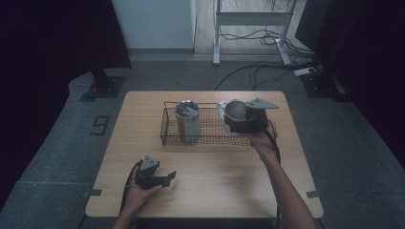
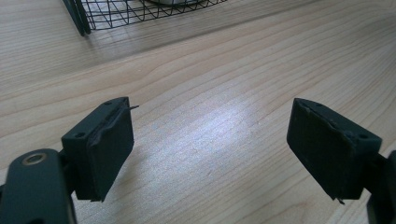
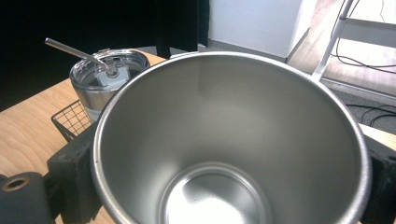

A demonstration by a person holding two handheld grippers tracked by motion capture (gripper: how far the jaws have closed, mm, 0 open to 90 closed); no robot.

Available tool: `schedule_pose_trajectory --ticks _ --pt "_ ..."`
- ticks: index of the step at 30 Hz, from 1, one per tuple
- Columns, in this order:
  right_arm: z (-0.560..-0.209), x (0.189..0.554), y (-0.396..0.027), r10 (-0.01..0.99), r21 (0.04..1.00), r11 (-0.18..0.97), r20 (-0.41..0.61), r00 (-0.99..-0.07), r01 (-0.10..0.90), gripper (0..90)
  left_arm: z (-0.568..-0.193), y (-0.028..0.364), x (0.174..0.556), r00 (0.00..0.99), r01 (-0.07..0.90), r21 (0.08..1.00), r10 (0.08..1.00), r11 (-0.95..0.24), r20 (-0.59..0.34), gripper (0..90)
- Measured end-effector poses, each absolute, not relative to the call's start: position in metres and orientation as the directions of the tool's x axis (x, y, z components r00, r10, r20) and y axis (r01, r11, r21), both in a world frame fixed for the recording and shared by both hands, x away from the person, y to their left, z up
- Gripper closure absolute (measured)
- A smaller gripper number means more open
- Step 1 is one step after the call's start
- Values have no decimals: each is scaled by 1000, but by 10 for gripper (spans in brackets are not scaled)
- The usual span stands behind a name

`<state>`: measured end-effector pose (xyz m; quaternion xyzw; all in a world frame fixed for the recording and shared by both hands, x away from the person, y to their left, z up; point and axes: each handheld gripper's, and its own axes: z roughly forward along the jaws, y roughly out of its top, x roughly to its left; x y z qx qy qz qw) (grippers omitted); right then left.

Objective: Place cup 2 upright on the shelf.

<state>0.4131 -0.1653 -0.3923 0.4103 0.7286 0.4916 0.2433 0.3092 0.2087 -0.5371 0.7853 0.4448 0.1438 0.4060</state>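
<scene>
An open steel cup (image 1: 235,110) hangs tilted over the right end of a black wire basket (image 1: 165,128), with my right gripper (image 1: 237,118) shut on it. In the right gripper view the cup's bare inside (image 3: 224,140) sits between the two black jaws. A steel tumbler (image 1: 187,121) with a clear lid and metal straw stands upright in the basket's left part (image 3: 105,77). My left gripper (image 1: 168,177) rests low over the table's front left, open, with bare wood between its pads (image 2: 107,149).
The wooden table (image 1: 215,176) stands on grey carpet. The basket's near corner (image 2: 126,11) lies ahead of the left gripper. Behind the table are a desk frame (image 1: 217,38), floor cables (image 1: 258,71) and dark stands at both sides.
</scene>
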Motion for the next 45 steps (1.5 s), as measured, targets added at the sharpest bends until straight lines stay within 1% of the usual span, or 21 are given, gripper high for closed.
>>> schedule_pose_trajectory --ticks 24,45 --pt "-391 439 -158 849 906 191 41 -527 378 65 -536 210 309 561 580 769 816 -270 -137 153" --pt "-405 466 -149 859 894 195 43 -511 404 65 -535 213 309 556 580 771 819 -261 -141 153"
